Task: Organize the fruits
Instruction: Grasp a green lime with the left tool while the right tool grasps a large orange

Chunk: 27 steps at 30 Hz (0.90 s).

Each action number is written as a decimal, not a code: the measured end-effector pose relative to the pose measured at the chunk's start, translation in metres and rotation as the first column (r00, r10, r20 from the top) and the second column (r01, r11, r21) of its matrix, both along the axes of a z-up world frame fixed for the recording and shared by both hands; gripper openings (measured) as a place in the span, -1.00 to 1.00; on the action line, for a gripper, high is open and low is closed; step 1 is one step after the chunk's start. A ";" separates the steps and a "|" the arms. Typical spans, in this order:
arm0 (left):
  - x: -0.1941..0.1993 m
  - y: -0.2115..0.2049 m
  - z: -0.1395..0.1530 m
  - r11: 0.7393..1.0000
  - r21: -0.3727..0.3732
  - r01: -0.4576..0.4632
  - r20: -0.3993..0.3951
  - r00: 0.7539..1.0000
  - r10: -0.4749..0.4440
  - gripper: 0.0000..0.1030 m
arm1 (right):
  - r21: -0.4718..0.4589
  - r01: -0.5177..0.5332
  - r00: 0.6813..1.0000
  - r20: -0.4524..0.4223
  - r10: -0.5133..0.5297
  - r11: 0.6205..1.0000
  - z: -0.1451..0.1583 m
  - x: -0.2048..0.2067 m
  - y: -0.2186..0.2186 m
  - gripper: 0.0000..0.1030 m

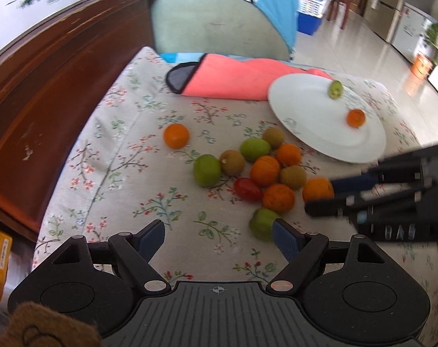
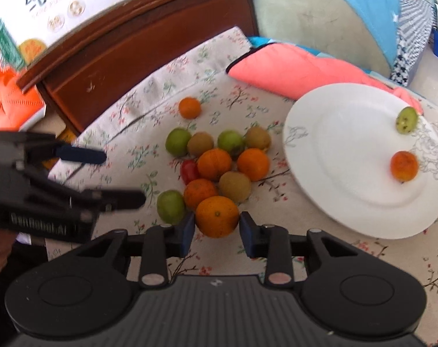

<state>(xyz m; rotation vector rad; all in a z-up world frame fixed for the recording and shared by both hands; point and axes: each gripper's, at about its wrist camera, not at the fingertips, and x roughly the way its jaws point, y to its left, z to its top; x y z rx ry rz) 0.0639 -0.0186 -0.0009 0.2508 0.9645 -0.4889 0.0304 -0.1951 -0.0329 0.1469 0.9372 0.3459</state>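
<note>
- Nearest the right wrist camera, the right gripper point(image 2: 216, 228) has its fingers spread either side of an orange point(image 2: 217, 216); whether the pads touch it I cannot tell.
- Left of those fingers, the left gripper point(image 2: 123, 176) hangs spread and empty beside a green fruit point(image 2: 170, 206).
- Beyond the fingertips lies the fruit pile point(image 2: 219, 162) on a floral cloth point(image 2: 247, 260).
- Right of the fingers, a white plate point(image 2: 349, 144) already holds two fruits.
- Likely step: gripping the orange; next, squeeze, lift and carry it right onto the plate.
- Room: most of the plate is bare; neighbouring fruit touch the orange and may roll.
</note>
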 end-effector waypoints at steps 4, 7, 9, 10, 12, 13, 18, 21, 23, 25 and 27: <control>-0.004 -0.009 -0.005 0.999 0.000 0.036 -0.008 0.999 -0.036 0.61 | 0.018 0.048 0.999 0.012 -0.048 0.999 0.007 0.002 -0.010 -0.34; -0.005 -0.017 -0.012 0.999 0.015 0.052 -0.008 0.999 -0.052 0.61 | 0.037 0.079 0.997 -0.003 -0.079 0.996 0.007 0.003 -0.015 -0.34; -0.006 -0.022 -0.016 0.998 0.025 0.061 -0.008 0.998 -0.061 0.60 | 0.044 0.097 0.995 -0.016 -0.096 0.994 0.006 0.006 -0.017 -0.34; -0.006 -0.024 -0.018 0.997 0.031 0.065 -0.007 0.998 -0.065 0.60 | 0.045 0.106 0.994 -0.019 -0.105 0.993 0.006 0.006 -0.019 -0.34; -0.008 -0.027 -0.021 0.997 0.040 0.071 -0.003 0.997 -0.071 0.58 | 0.045 0.122 0.992 -0.022 -0.121 0.992 0.006 0.006 -0.021 -0.34; -0.008 -0.028 -0.022 0.997 0.040 0.072 -0.003 0.997 -0.072 0.57 | 0.045 0.127 0.992 -0.022 -0.126 0.991 0.006 0.006 -0.022 -0.34; -0.008 -0.032 -0.024 0.996 0.027 0.079 0.004 0.997 -0.080 0.48 | 0.049 0.148 0.989 -0.030 -0.147 0.988 0.005 0.007 -0.024 -0.34; -0.007 -0.033 -0.026 0.997 0.012 0.079 -0.001 0.997 -0.079 0.25 | 0.059 0.160 0.987 -0.039 -0.158 0.985 0.004 0.008 -0.027 -0.34; -0.006 -0.032 -0.026 0.997 -0.009 0.083 -0.017 0.996 -0.083 -0.03 | 0.066 0.167 0.985 -0.048 -0.164 0.984 0.004 0.008 -0.028 -0.34; -0.005 -0.032 -0.029 0.997 -0.018 0.080 -0.036 0.996 -0.081 -0.14 | 0.069 0.174 0.984 -0.055 -0.171 0.982 0.003 0.008 -0.029 -0.34; -0.006 -0.033 -0.030 0.997 -0.008 0.082 -0.023 0.996 -0.082 -0.19 | 0.068 0.177 0.983 -0.057 -0.174 0.982 0.003 0.009 -0.030 -0.34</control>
